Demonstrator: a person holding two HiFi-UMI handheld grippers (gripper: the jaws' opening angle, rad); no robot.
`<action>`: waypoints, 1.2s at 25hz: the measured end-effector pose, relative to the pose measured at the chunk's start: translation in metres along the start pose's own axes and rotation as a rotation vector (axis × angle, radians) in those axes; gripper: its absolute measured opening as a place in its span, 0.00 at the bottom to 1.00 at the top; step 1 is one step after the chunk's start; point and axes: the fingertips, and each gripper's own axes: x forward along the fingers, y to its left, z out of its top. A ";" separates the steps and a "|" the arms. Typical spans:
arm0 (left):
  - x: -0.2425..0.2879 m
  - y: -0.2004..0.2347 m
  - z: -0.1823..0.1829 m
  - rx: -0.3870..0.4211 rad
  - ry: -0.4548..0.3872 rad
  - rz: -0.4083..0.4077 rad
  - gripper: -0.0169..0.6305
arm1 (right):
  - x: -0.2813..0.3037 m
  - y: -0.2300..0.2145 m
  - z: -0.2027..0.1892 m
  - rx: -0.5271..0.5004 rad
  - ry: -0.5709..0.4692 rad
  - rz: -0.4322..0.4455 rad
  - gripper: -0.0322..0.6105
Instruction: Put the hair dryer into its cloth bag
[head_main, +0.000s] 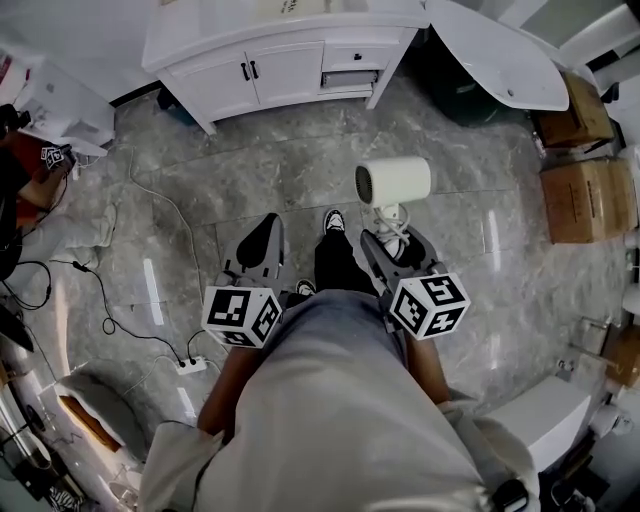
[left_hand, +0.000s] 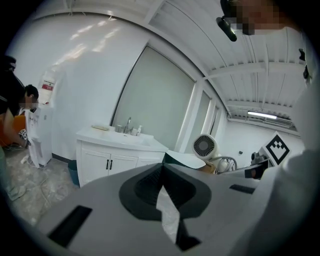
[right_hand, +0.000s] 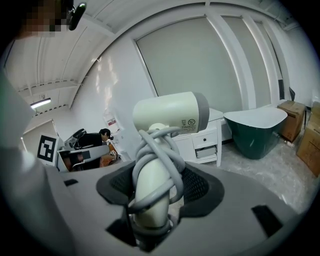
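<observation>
My right gripper (head_main: 390, 238) was clamped on the handle of the hair dryer (head_main: 393, 182), with the grey cord (right_hand: 160, 150) wound round that handle and pinched in with it. The handle ran straight out along the jaws, so the dryer stood beyond the gripper's tip. Its barrel lay crosswise on top, with the grilled end turned toward my left side.

My left gripper (head_main: 262, 232) was fully closed with nothing in it. It hung just beside the right one, level with it and apart from the dryer. Both pointed ahead and a little downward over the marble floor (head_main: 250, 180), toward the white vanity cabinet (head_main: 285, 65).

I could find the cloth bag in none of the views, so I could not say which way it lay from the dryer. I judged that everything turned on this. The dryer was already in my right gripper, barrel foremost, so the barrel would go into the bag first. The empty left gripper was the free one to hold the mouth open.
</observation>
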 end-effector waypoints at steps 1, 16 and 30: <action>0.008 0.004 0.004 -0.002 -0.007 0.013 0.03 | 0.008 -0.006 0.006 0.000 0.003 0.004 0.44; 0.144 0.023 0.058 -0.006 0.001 0.030 0.03 | 0.110 -0.091 0.097 0.014 0.057 0.068 0.44; 0.259 0.016 0.080 0.053 -0.008 0.079 0.03 | 0.168 -0.180 0.154 0.009 0.107 0.130 0.44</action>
